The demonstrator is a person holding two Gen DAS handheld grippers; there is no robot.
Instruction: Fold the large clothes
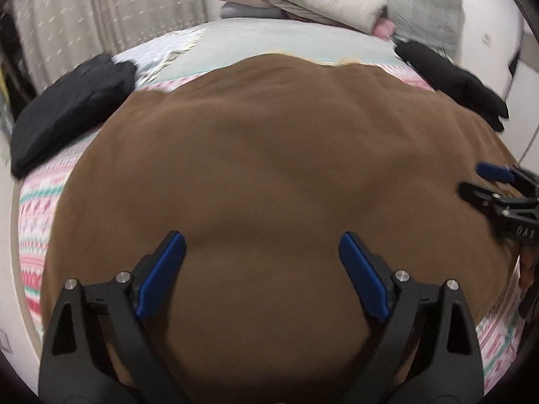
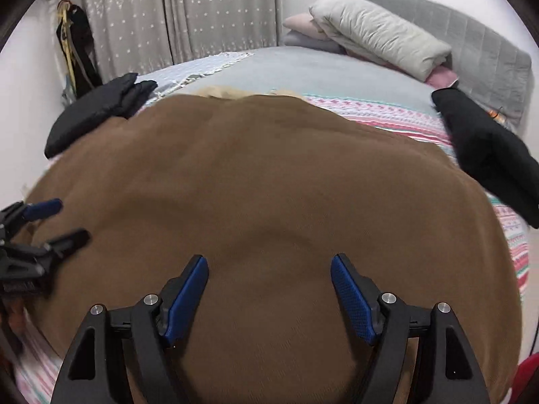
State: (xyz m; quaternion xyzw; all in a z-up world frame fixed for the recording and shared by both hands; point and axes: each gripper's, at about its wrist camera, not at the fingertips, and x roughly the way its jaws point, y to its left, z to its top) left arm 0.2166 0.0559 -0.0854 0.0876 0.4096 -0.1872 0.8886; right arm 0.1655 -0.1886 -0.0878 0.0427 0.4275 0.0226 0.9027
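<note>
A large brown garment (image 1: 269, 168) lies spread flat on the bed and fills most of both views; it also shows in the right wrist view (image 2: 269, 175). My left gripper (image 1: 262, 245) is open and empty, just above the cloth's near part. My right gripper (image 2: 269, 266) is open and empty too, also above the near part. The right gripper shows at the right edge of the left wrist view (image 1: 478, 178), open. The left gripper shows at the left edge of the right wrist view (image 2: 64, 219), open.
A patterned pink and green bedspread (image 1: 33, 222) lies under the garment. A folded black garment (image 1: 70, 107) lies at the left bed edge, another (image 1: 454, 80) at the right. Pillows and a folded duvet (image 2: 377, 30) are stacked at the headboard. Curtains (image 2: 188, 10) hang behind.
</note>
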